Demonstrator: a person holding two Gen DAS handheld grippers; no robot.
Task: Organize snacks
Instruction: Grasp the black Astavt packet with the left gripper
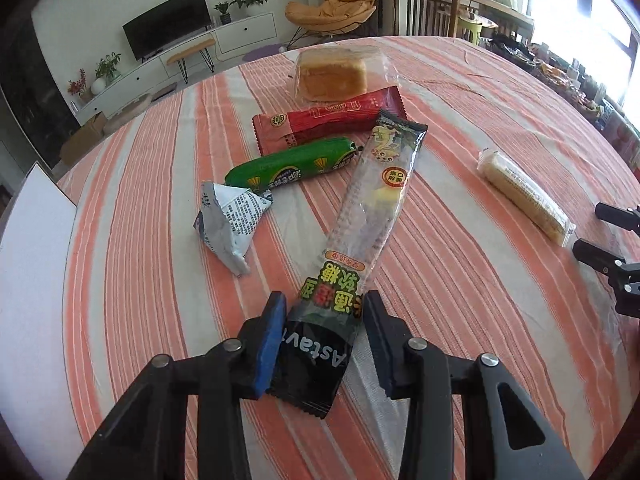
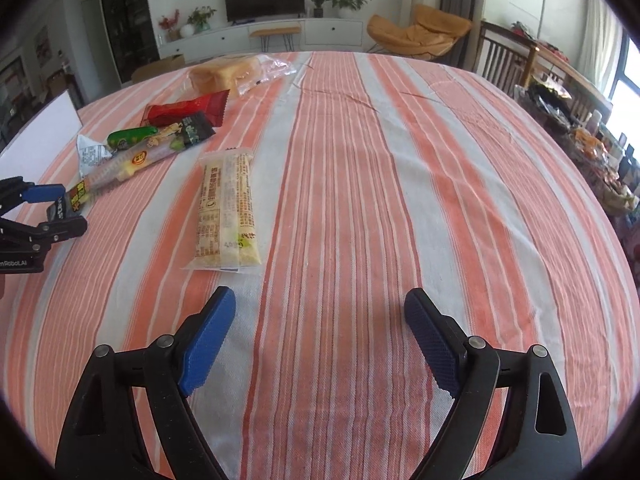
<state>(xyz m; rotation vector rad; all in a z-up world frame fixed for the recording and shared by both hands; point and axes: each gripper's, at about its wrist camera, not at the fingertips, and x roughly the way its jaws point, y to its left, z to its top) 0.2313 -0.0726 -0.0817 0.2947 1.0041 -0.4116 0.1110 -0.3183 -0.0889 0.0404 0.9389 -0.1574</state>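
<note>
Left wrist view: left gripper [image 1: 324, 312] has its blue pads on either side of the black end of a long gummy candy packet [image 1: 360, 216]; pads look pressed on the wrapper. Packet stretches away over the striped tablecloth [image 1: 120, 280], far end overlapping a red packet [image 1: 328, 118] beside a green sausage [image 1: 292, 162]. A silver triangular pouch [image 1: 228, 224] lies toward the left edge, wrapped bread [image 1: 334, 74] at the far edge, a pale yellow bar [image 1: 524, 196] toward the right edge.

Right wrist view: right gripper [image 2: 320, 328] spread wide, nothing between the fingers, over bare cloth [image 2: 360, 200]. Pale yellow bar [image 2: 226, 212] lies just ahead-left, apart from the pads. The other snacks cluster at the far left corner.
</note>
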